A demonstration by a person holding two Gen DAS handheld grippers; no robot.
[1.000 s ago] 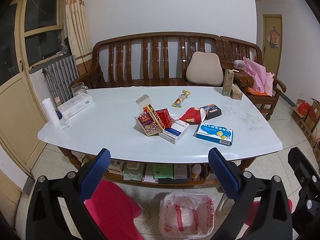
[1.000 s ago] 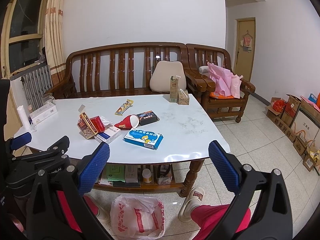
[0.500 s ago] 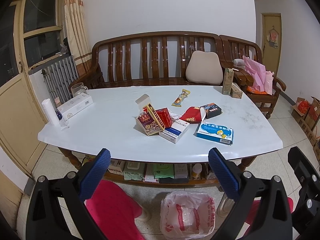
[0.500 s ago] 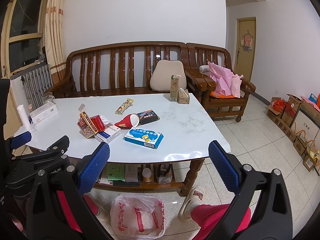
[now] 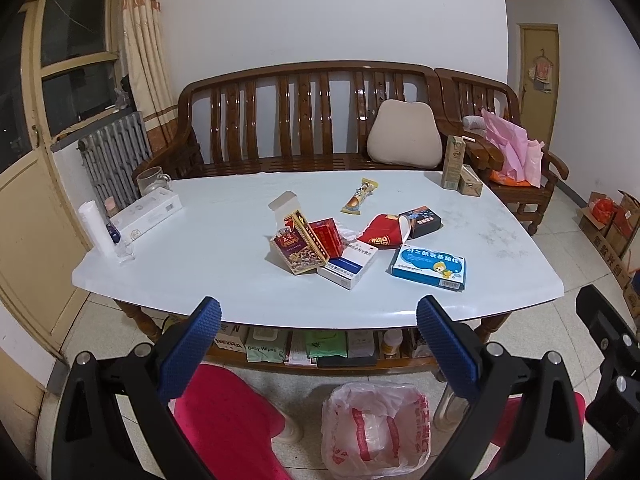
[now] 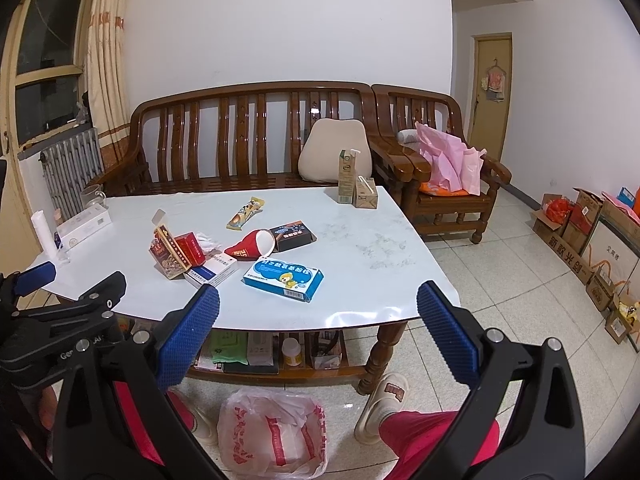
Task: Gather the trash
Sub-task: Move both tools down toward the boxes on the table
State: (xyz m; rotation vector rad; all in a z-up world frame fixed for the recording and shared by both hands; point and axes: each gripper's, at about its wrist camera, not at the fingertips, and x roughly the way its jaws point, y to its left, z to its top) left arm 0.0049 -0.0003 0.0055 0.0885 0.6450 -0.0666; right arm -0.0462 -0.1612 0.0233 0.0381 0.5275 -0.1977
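Presently both the left gripper point(image 5: 318, 344) and right gripper point(image 6: 318, 344) stand spread wide, empty, short of the table point(image 5: 224, 280). Trash clusters mid-table; the blue box point(image 6: 283, 278) lies nearest. Advisable: right gripper approaches level, straddling its short sides, bag point(image 6: 272, 436) below.

White table point(image 5: 224, 240) bears scattered boxes point(image 5: 429, 267), a wrapper point(image 5: 359, 196), a cup point(image 5: 383, 231).

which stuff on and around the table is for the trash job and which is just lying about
For the job:
- plastic bag on the floor
- blue box
- snack wrapper
- tipped red paper cup
- black box
- opened red boxes
- left gripper and right gripper, both open

Probably just lying about:
- glass mug
- long white box
- cushion
- pink bag
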